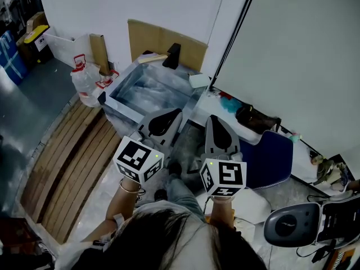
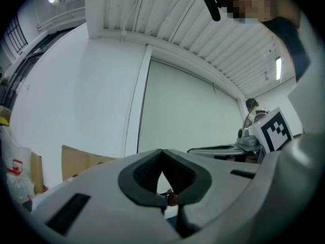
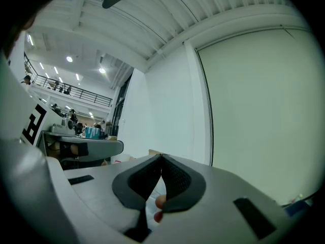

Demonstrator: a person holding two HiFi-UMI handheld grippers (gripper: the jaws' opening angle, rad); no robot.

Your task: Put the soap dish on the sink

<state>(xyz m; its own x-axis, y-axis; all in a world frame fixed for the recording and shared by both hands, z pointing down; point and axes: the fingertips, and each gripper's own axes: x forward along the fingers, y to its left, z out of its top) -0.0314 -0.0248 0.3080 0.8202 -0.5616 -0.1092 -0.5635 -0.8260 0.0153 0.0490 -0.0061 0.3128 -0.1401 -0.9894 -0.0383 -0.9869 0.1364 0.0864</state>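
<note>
In the head view the steel sink (image 1: pixel 125 106) stands ahead against the wall, with a dark faucet (image 1: pixel 171 55) at its back. A small white flat thing, possibly the soap dish (image 1: pixel 198 80), lies on the sink's right rim. My left gripper (image 1: pixel 173 116) and right gripper (image 1: pixel 214 120) are held side by side, short of the sink, both pointing forward. Each is shut with nothing between its jaws. The left gripper (image 2: pixel 161 154) and right gripper (image 3: pixel 161 159) views tilt up at wall and ceiling, so neither shows the sink or dish.
A counter (image 1: pixel 219 108) right of the sink carries a teal item (image 1: pixel 228 103) and a dark brown item (image 1: pixel 256 118). A blue bin (image 1: pixel 273 156) stands below it. Water jugs (image 1: pixel 87 83) and cardboard (image 1: pixel 160 41) sit left of and behind the sink. Wooden planks (image 1: pixel 67 162) lie on the floor at left.
</note>
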